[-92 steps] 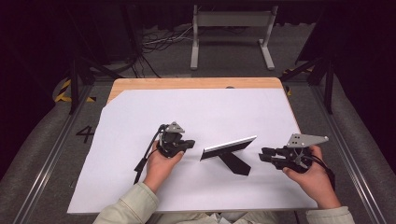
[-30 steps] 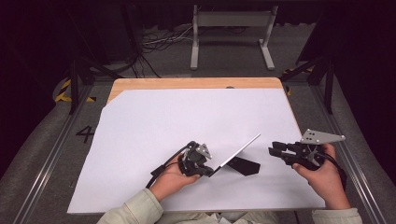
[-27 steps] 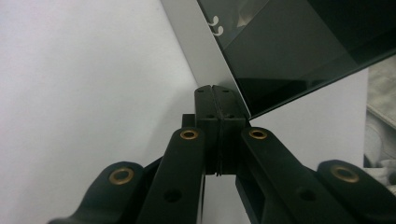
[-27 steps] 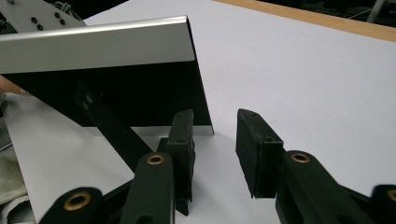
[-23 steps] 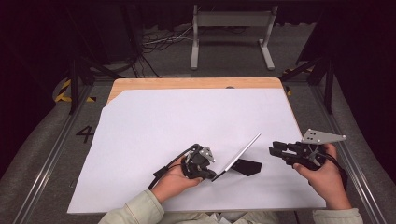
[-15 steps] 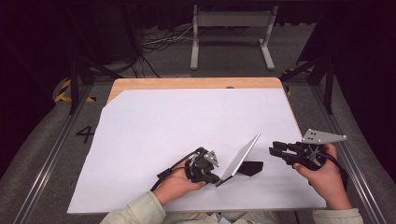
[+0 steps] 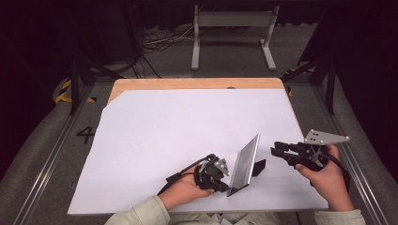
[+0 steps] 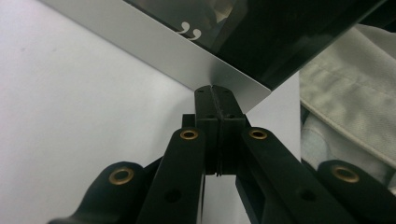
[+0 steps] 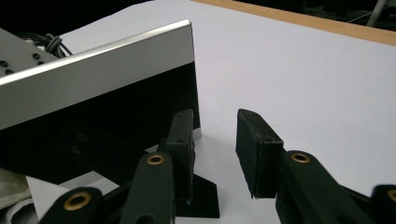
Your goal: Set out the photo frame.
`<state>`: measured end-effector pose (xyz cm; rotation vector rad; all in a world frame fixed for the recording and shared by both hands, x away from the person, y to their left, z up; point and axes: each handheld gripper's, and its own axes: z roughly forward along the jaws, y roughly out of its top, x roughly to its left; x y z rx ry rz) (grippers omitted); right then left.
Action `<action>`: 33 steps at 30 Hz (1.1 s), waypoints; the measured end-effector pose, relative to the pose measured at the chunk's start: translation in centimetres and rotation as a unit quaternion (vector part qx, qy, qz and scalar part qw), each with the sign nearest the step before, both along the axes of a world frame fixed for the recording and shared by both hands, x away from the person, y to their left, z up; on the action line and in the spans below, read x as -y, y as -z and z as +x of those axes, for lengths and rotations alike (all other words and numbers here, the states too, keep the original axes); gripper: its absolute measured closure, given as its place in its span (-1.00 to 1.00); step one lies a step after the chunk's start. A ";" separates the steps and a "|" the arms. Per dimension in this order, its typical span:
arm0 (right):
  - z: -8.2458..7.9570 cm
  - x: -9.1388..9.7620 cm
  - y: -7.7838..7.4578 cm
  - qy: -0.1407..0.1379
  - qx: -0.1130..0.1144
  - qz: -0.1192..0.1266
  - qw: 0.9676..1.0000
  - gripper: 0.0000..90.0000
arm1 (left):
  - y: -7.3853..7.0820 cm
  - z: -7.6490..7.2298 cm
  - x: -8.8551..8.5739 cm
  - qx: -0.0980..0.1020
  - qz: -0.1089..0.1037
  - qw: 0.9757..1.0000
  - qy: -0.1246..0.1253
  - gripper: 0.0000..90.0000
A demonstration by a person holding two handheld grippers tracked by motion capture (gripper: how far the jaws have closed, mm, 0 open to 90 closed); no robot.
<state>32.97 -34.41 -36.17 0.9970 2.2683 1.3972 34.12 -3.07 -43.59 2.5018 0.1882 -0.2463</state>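
One frame (image 7: pixel 245 163) stands on one stand (image 7: pixel 258 167). Two grippers: left (image 7: pixel 224 183) and right (image 7: pixel 278 149). One white sheet (image 7: pixel 178 126) covers one table (image 7: pixel 187 83)

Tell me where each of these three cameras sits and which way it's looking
High view: above the person's side, looking forward and down on the table; forearms, both hands.
Left gripper view: on the left gripper, looking along jaws shut on the panel; a sleeve.
Right gripper view: on the right gripper, jaws open, facing the panel's back.
All share the panel.

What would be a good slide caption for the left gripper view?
Left claw, shut on the corner of a silver-framed black panel, above the white table sheet.
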 end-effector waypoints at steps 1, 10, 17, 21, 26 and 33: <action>0.0 0.0 0.0 0.001 0.003 -0.001 1.000 0.49 | 0.0 -0.1 0.1 -0.002 0.000 1.000 0.002 1.00; -0.2 0.5 -0.1 0.009 0.013 -0.003 1.000 0.47 | 0.1 -0.5 1.0 -0.006 -0.004 1.000 0.018 1.00; -0.3 0.6 -0.1 0.024 0.017 -0.013 0.999 0.39 | 0.2 -0.8 1.9 -0.009 -0.012 1.000 0.026 1.00; -0.4 0.7 -0.1 0.040 0.015 -0.026 0.999 0.32 | 0.3 -1.0 2.4 -0.007 -0.016 0.999 0.026 1.00; -0.4 0.8 0.0 0.047 0.014 -0.029 0.998 0.27 | 0.4 -1.1 3.0 -0.009 -0.025 0.999 0.028 1.00; -0.2 0.9 0.0 0.050 0.015 -0.029 0.998 0.18 | 0.6 -1.3 3.5 -0.014 -0.035 0.999 0.023 1.00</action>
